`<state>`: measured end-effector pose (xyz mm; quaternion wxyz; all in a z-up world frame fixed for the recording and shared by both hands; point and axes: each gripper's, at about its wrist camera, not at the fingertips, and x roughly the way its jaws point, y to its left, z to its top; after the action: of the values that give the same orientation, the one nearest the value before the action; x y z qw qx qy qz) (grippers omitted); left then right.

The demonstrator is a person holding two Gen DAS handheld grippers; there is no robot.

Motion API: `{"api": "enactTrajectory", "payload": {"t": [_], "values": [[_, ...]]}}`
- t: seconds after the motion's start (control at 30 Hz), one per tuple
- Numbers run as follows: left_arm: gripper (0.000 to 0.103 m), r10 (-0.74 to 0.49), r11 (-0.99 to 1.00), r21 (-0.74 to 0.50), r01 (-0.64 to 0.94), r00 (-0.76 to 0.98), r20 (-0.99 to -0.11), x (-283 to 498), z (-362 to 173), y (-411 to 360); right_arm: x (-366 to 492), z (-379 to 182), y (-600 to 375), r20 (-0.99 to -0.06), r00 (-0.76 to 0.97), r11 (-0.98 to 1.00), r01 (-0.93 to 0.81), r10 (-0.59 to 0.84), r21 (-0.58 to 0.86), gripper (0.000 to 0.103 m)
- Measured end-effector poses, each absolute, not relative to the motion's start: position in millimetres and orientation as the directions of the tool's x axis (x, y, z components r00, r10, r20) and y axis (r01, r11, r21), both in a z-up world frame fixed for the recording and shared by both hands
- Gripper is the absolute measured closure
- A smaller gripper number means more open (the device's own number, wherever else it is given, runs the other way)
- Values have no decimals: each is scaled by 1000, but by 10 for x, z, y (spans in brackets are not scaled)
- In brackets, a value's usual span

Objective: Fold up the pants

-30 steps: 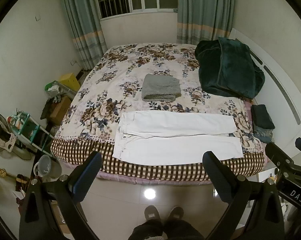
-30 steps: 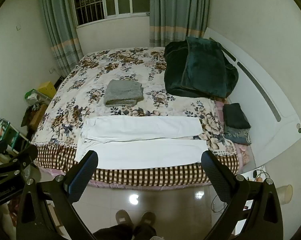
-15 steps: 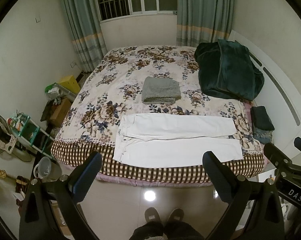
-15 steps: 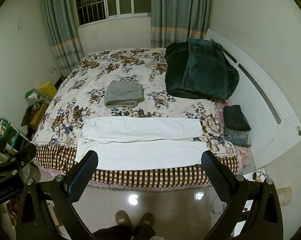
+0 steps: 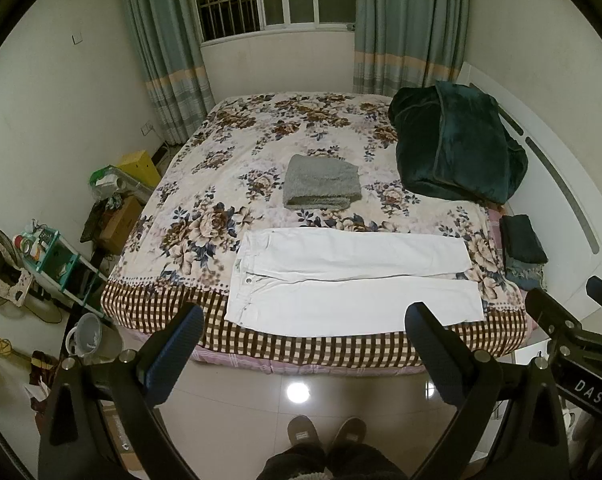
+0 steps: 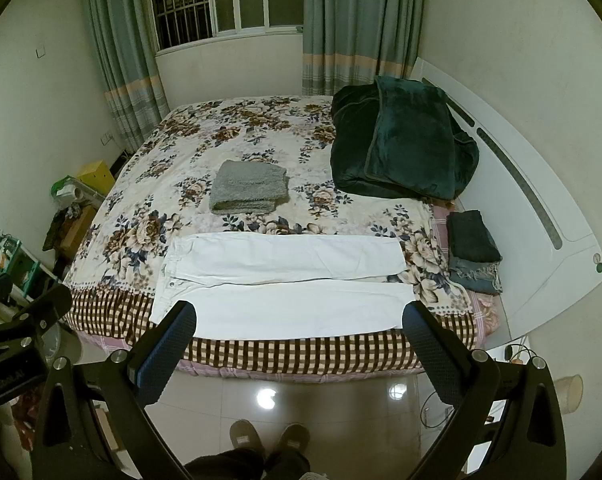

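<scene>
pants (image 5: 353, 276) lie on bed (image 5: 229, 184), before towel (image 5: 321, 181).

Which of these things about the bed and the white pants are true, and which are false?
1. The long white cotton pants lie flat across the near edge of the flowery bed. True.
2. The left gripper squeezes the pants. False: it is open, off the bed.
3. The folded grey fuzzy towel lies behind the pants. True.
4. The right gripper is shut. False: it is open.
</scene>
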<state>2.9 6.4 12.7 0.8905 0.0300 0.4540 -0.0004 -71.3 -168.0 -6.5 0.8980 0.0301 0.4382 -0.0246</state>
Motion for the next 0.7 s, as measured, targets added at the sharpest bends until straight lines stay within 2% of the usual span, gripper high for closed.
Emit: {"api": "enactTrajectory", "payload": {"t": [0.7], "values": [[0, 25, 998, 51, 27, 591, -806, 67, 170, 69, -685, 60, -1749, -783, 622, 997, 67, -13, 37, 0]]}}
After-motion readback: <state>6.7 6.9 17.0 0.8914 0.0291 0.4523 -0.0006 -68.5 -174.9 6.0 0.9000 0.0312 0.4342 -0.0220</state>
